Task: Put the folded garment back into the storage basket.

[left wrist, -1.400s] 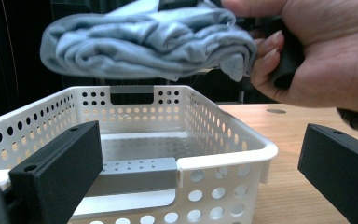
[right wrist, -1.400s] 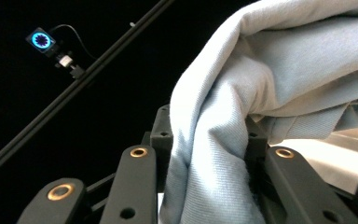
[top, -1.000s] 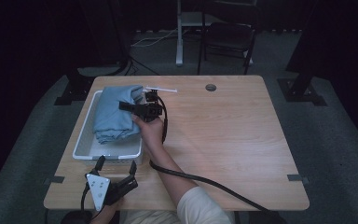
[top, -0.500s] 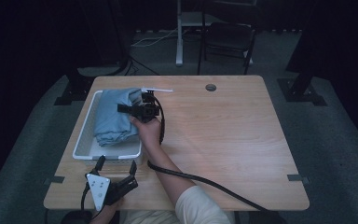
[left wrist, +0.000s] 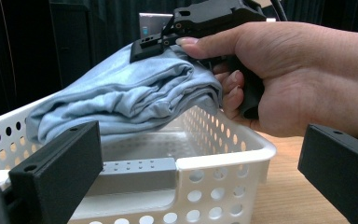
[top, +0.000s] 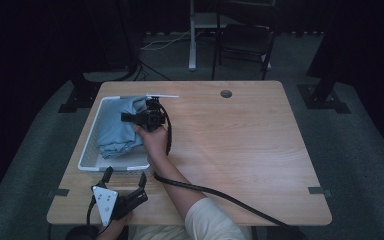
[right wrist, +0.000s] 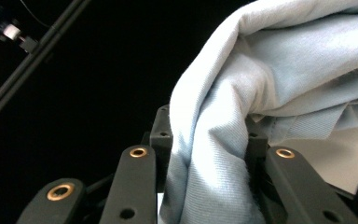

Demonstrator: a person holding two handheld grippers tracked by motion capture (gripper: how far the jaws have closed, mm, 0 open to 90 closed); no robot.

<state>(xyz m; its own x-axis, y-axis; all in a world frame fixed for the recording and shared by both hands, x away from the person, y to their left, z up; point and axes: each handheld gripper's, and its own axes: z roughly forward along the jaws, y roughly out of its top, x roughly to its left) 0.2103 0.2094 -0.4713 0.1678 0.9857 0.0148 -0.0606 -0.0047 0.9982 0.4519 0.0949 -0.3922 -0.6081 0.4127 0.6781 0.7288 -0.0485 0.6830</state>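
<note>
Left-centre of high view: light-blue folded cloth (top: 117, 127) in white perforated basket (top: 87, 155). Right gripper (top: 132, 117) pinches cloth's top fold. Left gripper (top: 125, 180), lower left, spread, empty. Cloth soft, light, limp; likely sags; grip bunched fold, not single layer.

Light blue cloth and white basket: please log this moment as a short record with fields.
item: light blue cloth, folded and bunched
container: white basket with holed walls, on the left part of the wooden table
cloth position: partly in the basket, one end lifted above the rim
right gripper: shut on the light blue cloth, fabric pinched between its jaws in the right gripper view
left gripper: jaws apart, nothing between them, just short of the basket's near wall
contact: right gripper touches the cloth; left gripper apart from cloth
</note>
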